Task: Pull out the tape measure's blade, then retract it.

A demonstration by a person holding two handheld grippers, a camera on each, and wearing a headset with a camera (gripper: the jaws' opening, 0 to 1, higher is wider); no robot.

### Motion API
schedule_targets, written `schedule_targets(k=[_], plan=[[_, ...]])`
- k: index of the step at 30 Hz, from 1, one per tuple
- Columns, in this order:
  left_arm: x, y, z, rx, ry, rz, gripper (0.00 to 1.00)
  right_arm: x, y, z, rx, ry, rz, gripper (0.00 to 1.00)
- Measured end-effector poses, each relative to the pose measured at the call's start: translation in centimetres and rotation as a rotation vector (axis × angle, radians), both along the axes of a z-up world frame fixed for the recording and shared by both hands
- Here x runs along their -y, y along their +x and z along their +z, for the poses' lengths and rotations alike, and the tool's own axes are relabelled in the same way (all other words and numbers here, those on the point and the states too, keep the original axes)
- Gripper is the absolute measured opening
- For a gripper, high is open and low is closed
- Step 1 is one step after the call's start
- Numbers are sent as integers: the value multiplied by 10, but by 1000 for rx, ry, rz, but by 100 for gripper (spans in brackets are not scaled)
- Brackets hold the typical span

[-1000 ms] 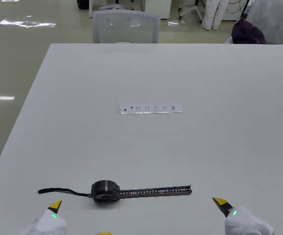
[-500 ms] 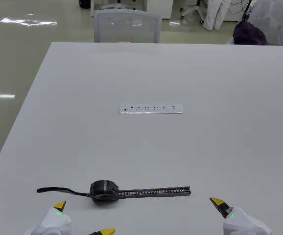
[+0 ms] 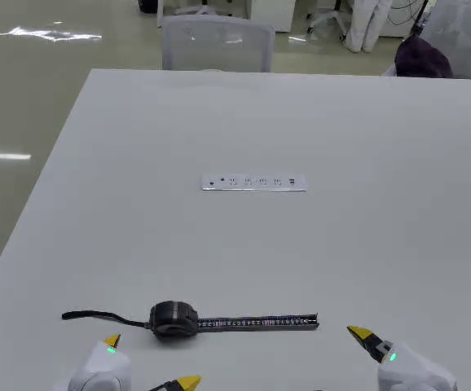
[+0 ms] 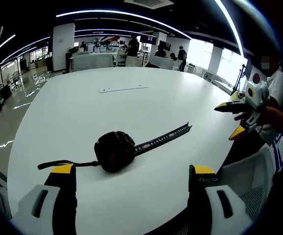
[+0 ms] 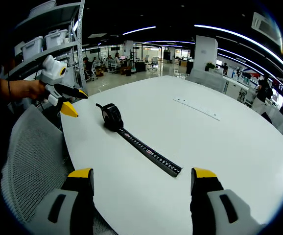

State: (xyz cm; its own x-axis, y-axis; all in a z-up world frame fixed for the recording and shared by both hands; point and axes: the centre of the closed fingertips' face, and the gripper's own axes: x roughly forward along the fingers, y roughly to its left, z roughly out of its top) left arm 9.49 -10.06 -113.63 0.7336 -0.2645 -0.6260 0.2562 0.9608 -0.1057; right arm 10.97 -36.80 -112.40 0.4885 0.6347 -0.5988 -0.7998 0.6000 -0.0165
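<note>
Two tools hang over the near edge of a smooth white table (image 3: 138, 163), both with jaws spread wide and gripping nothing. The left tool (image 3: 150, 361) and the right tool (image 5: 141, 172) have white bodies and pointed yellow tips.

Between them, close to the near edge, lies the tape measure (image 3: 174, 318). Its case is black, rounded and squat, resting on its side. The blade (image 3: 260, 322) is drawn out and lies flat on the table, a narrow dark strip with fine pale markings. In the head view its long axis runs left to right, roughly along the near edge. Its free end points toward the right tool and stops short of it. A thin black wrist strap (image 3: 97, 316) trails from the other side of the case toward the left.

The head view shows a flat white power strip (image 3: 253, 182) with a row of sockets at mid-table, and a grey chair (image 3: 215, 45) at the far edge. The left gripper view looks along the blade from the case end and shows a hand (image 4: 259, 117) holding the right tool off the table's rim. The right gripper view looks from the blade's end toward the case, with a grey mesh chair back (image 5: 29, 156) beside the table.
</note>
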Motion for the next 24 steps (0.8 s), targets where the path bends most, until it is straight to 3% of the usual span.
schedule_targets(k=[2, 17, 24], plan=[[1, 4, -2, 20, -4, 14, 93, 2, 4, 0, 7, -7, 11, 81], [0, 16, -22, 15, 1, 112, 89, 6, 31, -10, -1, 3, 117, 74], [-1, 22, -29, 22, 6, 145, 85, 5, 41, -19, -27, 6, 173, 73]])
